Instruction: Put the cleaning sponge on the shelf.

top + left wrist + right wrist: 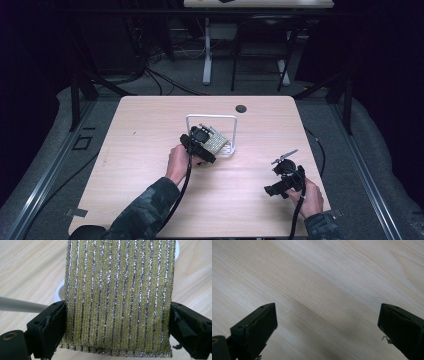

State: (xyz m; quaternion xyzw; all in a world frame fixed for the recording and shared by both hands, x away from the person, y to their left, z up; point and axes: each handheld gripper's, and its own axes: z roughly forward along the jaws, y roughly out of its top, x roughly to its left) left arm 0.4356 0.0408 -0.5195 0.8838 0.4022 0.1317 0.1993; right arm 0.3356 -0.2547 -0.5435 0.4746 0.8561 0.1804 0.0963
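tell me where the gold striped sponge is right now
In the high view, the sponge sits mid-table, clamped in the left gripper against the white wire rack.

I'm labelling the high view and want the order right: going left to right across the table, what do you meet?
Left gripper, shut on the gold-and-silver striped scouring pad → white wire rack's right post → right gripper, jaws open over bare table.
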